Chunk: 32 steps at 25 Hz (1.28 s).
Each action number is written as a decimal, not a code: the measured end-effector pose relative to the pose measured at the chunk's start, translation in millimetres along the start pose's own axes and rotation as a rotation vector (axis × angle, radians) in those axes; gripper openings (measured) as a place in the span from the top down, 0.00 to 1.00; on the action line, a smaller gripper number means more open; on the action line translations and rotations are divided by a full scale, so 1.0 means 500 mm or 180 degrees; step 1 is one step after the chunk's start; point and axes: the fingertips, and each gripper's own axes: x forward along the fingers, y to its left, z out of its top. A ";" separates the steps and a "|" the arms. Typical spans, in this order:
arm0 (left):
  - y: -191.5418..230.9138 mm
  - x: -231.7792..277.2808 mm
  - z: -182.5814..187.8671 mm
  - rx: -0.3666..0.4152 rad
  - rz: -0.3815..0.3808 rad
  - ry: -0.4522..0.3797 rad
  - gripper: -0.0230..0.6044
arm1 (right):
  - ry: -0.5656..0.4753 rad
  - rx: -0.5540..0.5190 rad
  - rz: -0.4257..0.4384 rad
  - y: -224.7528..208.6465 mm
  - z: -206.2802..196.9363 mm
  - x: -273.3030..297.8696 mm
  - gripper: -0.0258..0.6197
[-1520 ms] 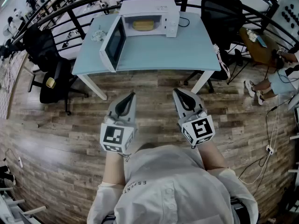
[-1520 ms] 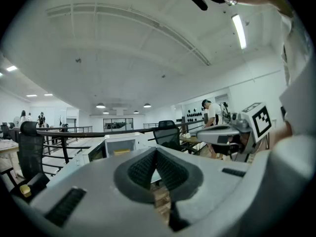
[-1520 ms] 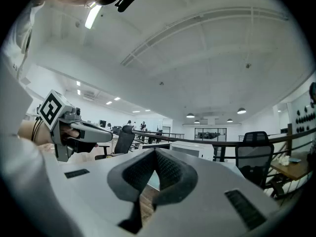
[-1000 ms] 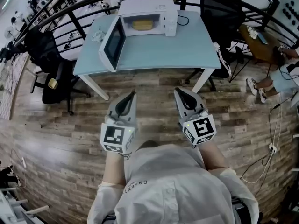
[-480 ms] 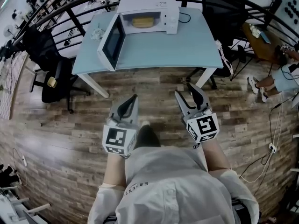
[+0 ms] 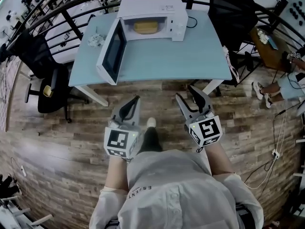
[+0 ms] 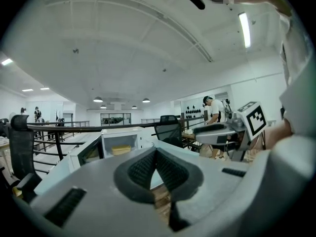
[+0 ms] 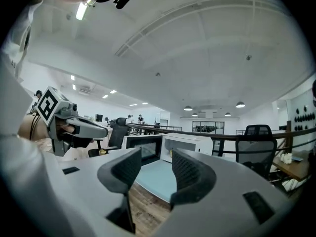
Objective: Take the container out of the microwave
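The white microwave (image 6: pixel 150 6) stands at the back of the light blue table (image 6: pixel 167 56), its door (image 6: pixel 110 51) swung wide open to the left. A yellow container (image 6: pixel 145 27) sits inside the cavity. Both grippers hang over the wooden floor in front of the table, well short of the microwave. My left gripper (image 6: pixel 136 99) is shut with nothing between its pads. My right gripper (image 6: pixel 185 93) stands open and empty. In the left gripper view the container (image 7: pixel 121 150) shows beyond the closed jaws. In the right gripper view the microwave (image 8: pixel 190 144) shows between the spread jaws.
A crumpled white thing (image 6: pixel 95 39) lies on the table's left back corner. Black office chairs stand left of the table (image 6: pixel 40 70) and behind its right side (image 6: pixel 233 13). A dark railing (image 6: pixel 71 8) curves behind the table. A person sits at far right (image 6: pixel 286 82).
The right gripper's jaws have opened from shut. Both grippers and the person have moved forward, so the table and microwave now lie closer.
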 end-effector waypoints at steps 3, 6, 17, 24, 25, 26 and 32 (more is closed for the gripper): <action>0.062 0.072 0.001 -0.0033 -0.0054 0.0003 0.97 | 0.0089 0.0002 -0.0002 -0.034 -0.005 0.085 0.67; 0.135 0.146 0.015 -0.0076 -0.0089 0.0012 0.97 | 0.0174 0.0061 -0.0006 -0.070 -0.007 0.180 0.67; 0.344 0.376 0.017 -0.0189 -0.0299 0.0017 0.97 | 0.0538 0.0084 0.0014 -0.163 -0.043 0.486 0.67; 0.404 0.452 0.019 -0.0167 -0.0328 0.0053 0.97 | 0.0731 -0.0071 0.0194 -0.197 -0.059 0.623 0.67; 0.411 0.460 0.020 -0.0170 -0.0307 0.0052 0.97 | 0.0737 -0.0111 0.0227 -0.203 -0.059 0.640 0.67; 0.420 0.469 0.021 -0.0175 -0.0276 0.0043 0.97 | 0.0741 -0.0150 0.0266 -0.210 -0.058 0.657 0.67; 0.465 0.518 0.028 -0.0177 -0.0011 0.0002 0.97 | 0.1009 -0.0384 0.0620 -0.253 -0.089 0.764 0.67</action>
